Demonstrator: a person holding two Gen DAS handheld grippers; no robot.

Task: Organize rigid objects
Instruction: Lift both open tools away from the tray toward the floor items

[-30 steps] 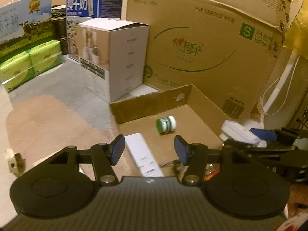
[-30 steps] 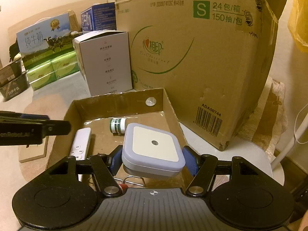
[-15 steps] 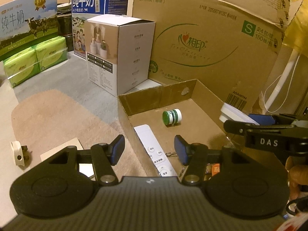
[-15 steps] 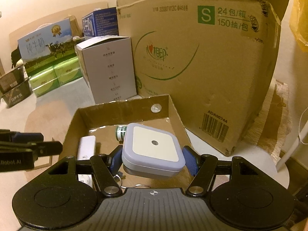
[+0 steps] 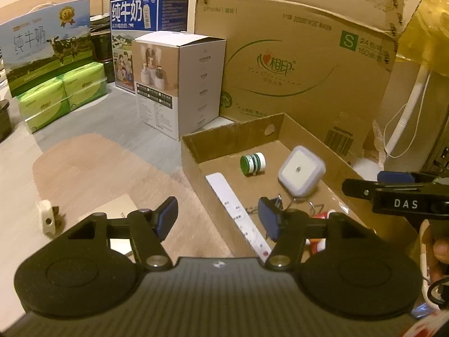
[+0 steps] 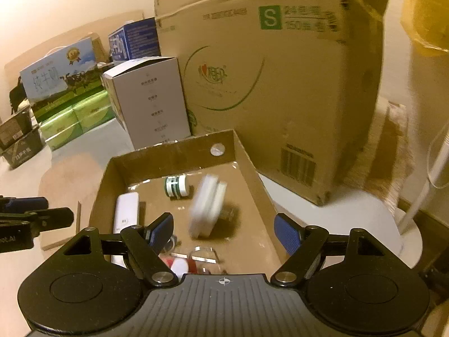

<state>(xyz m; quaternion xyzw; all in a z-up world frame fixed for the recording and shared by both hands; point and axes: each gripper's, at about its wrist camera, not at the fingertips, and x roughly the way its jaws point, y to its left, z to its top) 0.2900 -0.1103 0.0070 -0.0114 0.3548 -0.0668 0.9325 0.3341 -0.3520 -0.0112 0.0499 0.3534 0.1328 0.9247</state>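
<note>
Cardboard tray (image 6: 247,157) sits low on the surface in front of a large brown carton (image 6: 280,92), and the task's things lie inside it. Both tools hang above its near end, angled down. The right tool (image 6: 223,231) has its jaws opening, blue pads spread wide with nothing pressed between them; just beyond them a square white night light (image 6: 207,205) shows tilted on edge and blurred in the right wrist view, free of the pads, over the tray's floor with a dark shadow beside it. In the left wrist view the same night light (image 5: 301,170) appears tipped, face toward the camera, toward the right side of the tray. Whether it already touches the floor I cannot tell. The left tool (image 5: 219,217) also has its jaws opening and holds nothing; it hovers over the tray's left wall. A white remote (image 5: 238,213) lies lengthwise along that left wall, a small green-and-white jar (image 5: 252,163) lies on its side near the far wall, and some metal clips and a red-and-white item, partly hidden by the tools, lie at the near end. Outside the tray, a white upright box (image 5: 179,84) stands just beyond the far left corner, with milk cartons (image 5: 47,50) and green tissue packs (image 5: 61,95) farther left.
</note>
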